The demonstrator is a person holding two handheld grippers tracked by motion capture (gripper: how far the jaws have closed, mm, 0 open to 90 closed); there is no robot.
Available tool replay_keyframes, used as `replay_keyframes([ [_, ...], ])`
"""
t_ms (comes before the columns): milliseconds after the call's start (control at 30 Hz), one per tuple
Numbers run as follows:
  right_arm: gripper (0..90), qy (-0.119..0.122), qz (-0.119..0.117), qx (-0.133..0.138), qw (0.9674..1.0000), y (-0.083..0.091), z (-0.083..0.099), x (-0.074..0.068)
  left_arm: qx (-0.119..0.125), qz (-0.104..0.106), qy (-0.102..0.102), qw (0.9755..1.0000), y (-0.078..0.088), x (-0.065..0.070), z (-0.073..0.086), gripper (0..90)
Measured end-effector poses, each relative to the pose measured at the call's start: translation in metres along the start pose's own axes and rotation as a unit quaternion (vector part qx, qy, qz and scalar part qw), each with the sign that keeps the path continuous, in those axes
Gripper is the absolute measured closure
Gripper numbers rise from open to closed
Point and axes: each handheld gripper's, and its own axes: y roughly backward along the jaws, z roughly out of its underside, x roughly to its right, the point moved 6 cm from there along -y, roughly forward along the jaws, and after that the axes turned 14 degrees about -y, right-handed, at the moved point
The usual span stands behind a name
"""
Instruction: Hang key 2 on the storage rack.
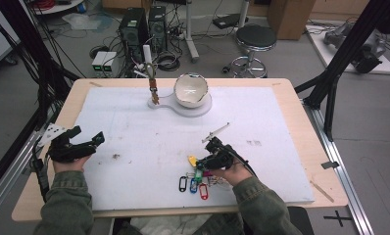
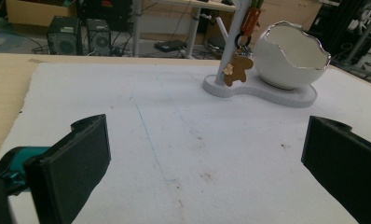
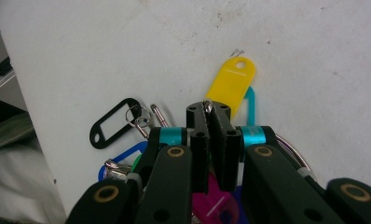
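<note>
From the high view, a white mat (image 1: 149, 127) covers most of a wooden table (image 1: 291, 98); at its far edge stands a white holder (image 1: 185, 105) with a broken-egg-shaped bowl (image 1: 191, 89) and a post hung with a brown figure charm (image 1: 155, 95). The left gripper (image 1: 87, 142) rests near the left edge of the mat, well apart from everything else, jaws spread and empty. The right gripper (image 1: 207, 159) sits at the near edge, right over a bunch of key tags (image 1: 195, 178) that fans out toward the person, with a thin metal strip (image 1: 215, 132) lying just beyond it. From the left gripper view, the two black jaws stand wide apart with bare mat between them, and the holder and bowl (image 2: 293, 56) lie ahead, nothing in the way. From the right gripper view, the jaws are pressed together on a small metal ring (image 3: 208, 105) at their tips. The yellow tag (image 3: 231, 84) lies flat just beyond, long axis running away from the jaws and slightly right, hole end farthest. The black tag (image 3: 111, 123) lies to the left, angled; blue, green and magenta tags are partly hidden under the gripper.
</note>
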Motion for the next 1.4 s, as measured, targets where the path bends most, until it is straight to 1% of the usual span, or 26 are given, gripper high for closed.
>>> replay_keyframes([
  [100,87.2,0.003,-0.003,-0.001,1.0000,0.001,0.000,0.001,0.000,0.000,0.000,1.0000,0.000,0.000,0.000,1.7],
  [167,87.4,-0.002,0.000,-0.003,1.0000,0.002,0.001,0.000,0.000,0.000,0.000,1.0000,0.000,0.000,0.000,1.7],
  [200,87.5,0.006,0.006,0.002,1.0000,0.002,0.001,0.000,0.000,0.000,0.000,1.0000,0.000,0.000,0.000,1.7],
  [233,87.5,0.009,0.008,0.005,0.9999,0.003,0.001,0.001,0.000,0.000,0.000,1.0000,0.000,0.000,0.000,1.7],
  [267,87.5,0.003,0.010,0.006,0.9999,0.004,0.001,0.000,0.000,0.000,0.001,1.0000,0.000,0.000,0.000,1.7],
  [333,87.6,0.006,0.007,0.008,0.9999,0.004,0.001,-0.001,0.001,0.001,0.000,1.0000,0.000,0.000,0.000,1.7],
  [367,87.6,0.006,0.010,0.013,0.9998,0.005,0.001,-0.001,0.002,0.001,-0.001,1.0000,0.000,0.001,0.000,1.7],
  [400,87.6,0.002,0.005,0.012,0.9999,0.006,0.001,-0.001,0.001,0.000,-0.001,1.0000,0.000,0.001,0.000,1.7],
  [500,87.7,-0.003,0.004,0.016,0.9999,0.009,0.001,-0.001,0.000,0.000,-0.001,1.0000,0.000,0.001,0.000,1.7],
  [633,87.7,0.000,-0.003,0.024,0.9997,0.016,0.000,-0.003,0.000,0.001,-0.003,1.0000,0.000,0.001,0.000,1.7],
  [667,87.7,0.004,-0.004,0.030,0.9995,0.018,-0.001,-0.003,-0.001,0.001,-0.003,1.0000,0.000,0.002,0.000,1.7],
  [733,87.7,-0.002,-0.010,0.040,0.9991,0.022,-0.002,-0.003,0.000,0.000,-0.004,1.0000,0.000,0.002,0.000,1.7],
  [900,87.7,-0.008,-0.014,0.062,0.9980,0.032,-0.005,-0.002,-0.005,-0.002,-0.008,1.0000,-0.001,0.003,0.000,1.7],
  [1000,87.7,-0.006,-0.016,0.072,0.9973,0.039,-0.007,-0.002,-0.006,-0.003,-0.009,0.9999,-0.001,0.004,0.000,1.7],
  [1167,87.6,-0.003,-0.027,0.097,0.9949,0.052,-0.011,-0.007,-0.005,-0.002,-0.007,1.0000,-0.001,0.004,0.000,1.7],
  [1300,87.7,0.005,-0.023,0.111,0.9935,0.060,-0.016,-0.011,-0.004,0.000,-0.007,1.0000,0.000,0.005,0.000,1.7],
  [1333,87.7,0.002,-0.025,0.114,0.9932,0.062,-0.017,-0.012,-0.005,-0.001,-0.006,1.0000,0.000,0.005,0.000,1.7],
  [1400,87.7,0.004,-0.024,0.123,0.9921,0.066,-0.021,-0.014,-0.006,0.000,-0.007,1.0000,0.000,0.005,0.000,1.7],
])
